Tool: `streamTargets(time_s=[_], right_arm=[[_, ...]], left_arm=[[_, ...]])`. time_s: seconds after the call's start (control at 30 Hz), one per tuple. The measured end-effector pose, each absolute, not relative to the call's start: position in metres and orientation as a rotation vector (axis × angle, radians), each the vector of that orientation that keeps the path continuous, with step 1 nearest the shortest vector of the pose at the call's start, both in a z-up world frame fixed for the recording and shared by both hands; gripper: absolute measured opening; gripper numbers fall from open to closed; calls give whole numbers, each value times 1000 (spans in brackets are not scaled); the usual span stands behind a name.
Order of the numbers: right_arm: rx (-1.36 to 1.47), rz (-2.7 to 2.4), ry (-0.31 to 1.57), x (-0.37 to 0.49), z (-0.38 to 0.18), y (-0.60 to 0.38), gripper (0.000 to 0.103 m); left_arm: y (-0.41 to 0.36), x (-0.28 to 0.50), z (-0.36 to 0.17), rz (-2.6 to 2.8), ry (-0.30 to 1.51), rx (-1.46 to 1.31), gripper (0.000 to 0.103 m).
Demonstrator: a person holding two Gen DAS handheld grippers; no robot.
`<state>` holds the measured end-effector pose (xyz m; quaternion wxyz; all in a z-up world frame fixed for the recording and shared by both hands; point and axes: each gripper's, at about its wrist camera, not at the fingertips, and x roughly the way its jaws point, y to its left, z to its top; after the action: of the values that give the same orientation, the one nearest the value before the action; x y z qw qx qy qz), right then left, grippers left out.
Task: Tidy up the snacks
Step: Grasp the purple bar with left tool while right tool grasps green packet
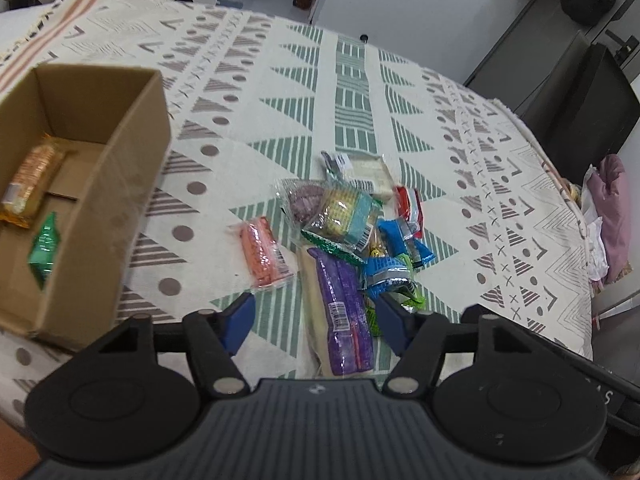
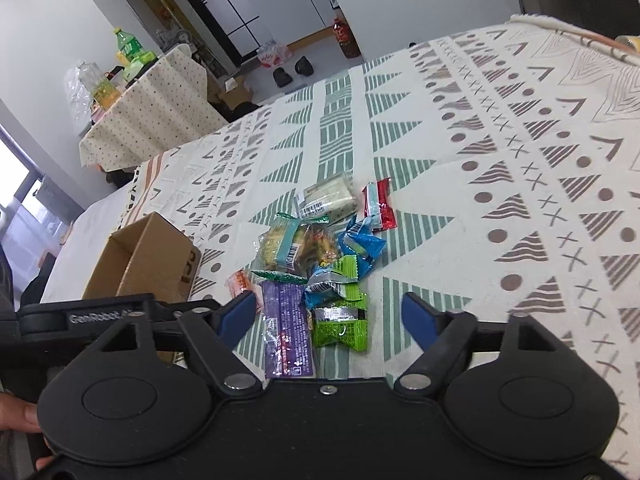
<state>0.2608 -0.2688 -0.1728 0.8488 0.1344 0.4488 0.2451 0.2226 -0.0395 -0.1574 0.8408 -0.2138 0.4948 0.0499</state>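
Patterned cream tablecloth [image 1: 352, 80] with green and grey triangles, spread over a wide table in a lived-in room. Open brown cardboard box [image 1: 104, 184] at the left, already holding an orange-wrapped biscuit pack [image 1: 32, 180] and a small green foil sachet [image 1: 44, 248]. Loose heap of snack packets [image 2: 320, 248] in the middle of the cloth, well apart from the box.

Left gripper [image 1: 314, 320] hovering low over the near edge of the heap, blue-padded fingers [image 1: 240, 320] spread wide, nothing between them. Right gripper [image 2: 330, 320] likewise wide open and empty, poised over the same near edge from the other side.

Long purple foil bar packet [image 1: 346, 312] lying flat, nearest of all to both grippers, long axis running roughly straight away from each camera, near end directly between the left fingers and slightly left of centre for the right. Salmon-pink wrapped biscuit roll [image 1: 264, 252] just beyond the left finger, lying apart from the heap on the box side. Lime-green packet [image 2: 340, 324] just beside the purple one, inside the right gripper's span.

Likely next pick: the purple bar by the left gripper, nearer the box; a grip across the narrow width seems to suit, given that axis.
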Motion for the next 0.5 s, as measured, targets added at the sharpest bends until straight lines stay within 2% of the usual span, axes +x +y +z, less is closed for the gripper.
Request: streamTargets(time_s=[0.17,0.5], right_arm=[[318,534,984,275,-188,-265,65],[393,571,1053,293,-214,-269,54]], left_arm=[[-43,239,-174,101,1082,-483,51],[-55,258,-197,88,1133,-523,43]])
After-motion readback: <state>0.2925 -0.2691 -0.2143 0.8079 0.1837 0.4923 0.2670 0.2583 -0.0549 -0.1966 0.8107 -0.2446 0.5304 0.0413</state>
